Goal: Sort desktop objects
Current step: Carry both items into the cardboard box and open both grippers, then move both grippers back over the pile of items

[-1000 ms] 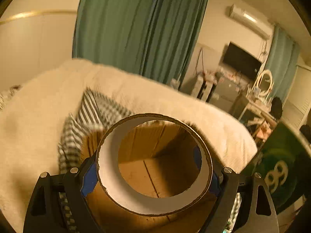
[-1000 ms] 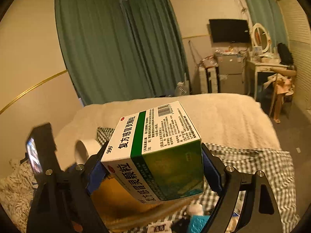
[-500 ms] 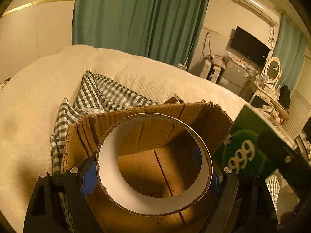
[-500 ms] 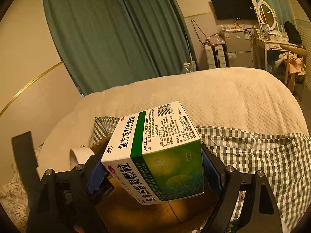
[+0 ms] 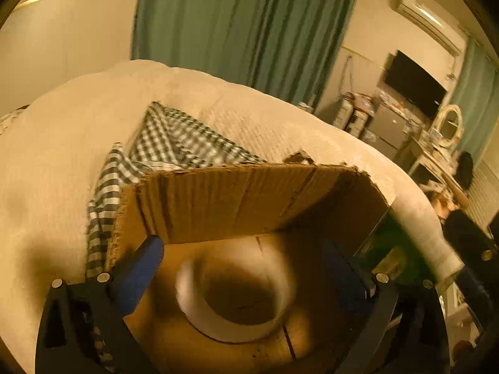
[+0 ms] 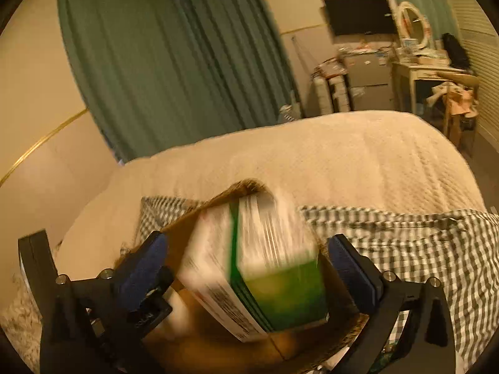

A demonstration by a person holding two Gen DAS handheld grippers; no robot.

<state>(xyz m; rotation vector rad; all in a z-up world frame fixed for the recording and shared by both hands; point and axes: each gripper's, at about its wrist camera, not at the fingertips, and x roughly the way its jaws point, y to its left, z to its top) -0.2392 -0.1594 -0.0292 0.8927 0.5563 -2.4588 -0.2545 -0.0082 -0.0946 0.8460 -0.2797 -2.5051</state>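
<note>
The left gripper [image 5: 240, 268] stood wide and held nothing; the tape roll [image 5: 234, 299] lay just below it, inside the cardboard box [image 5: 249, 199]. The right gripper [image 6: 246, 265] was also wide, and the blurred medicine box [image 6: 265, 277] between its fingers looked free, over the same box. Both things seemed nearly sorted.

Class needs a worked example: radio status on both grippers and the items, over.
Left gripper open, tape roll loose in cardboard box. Right gripper open, medicine box blurred, free between fingers. Nothing blocking.
</note>
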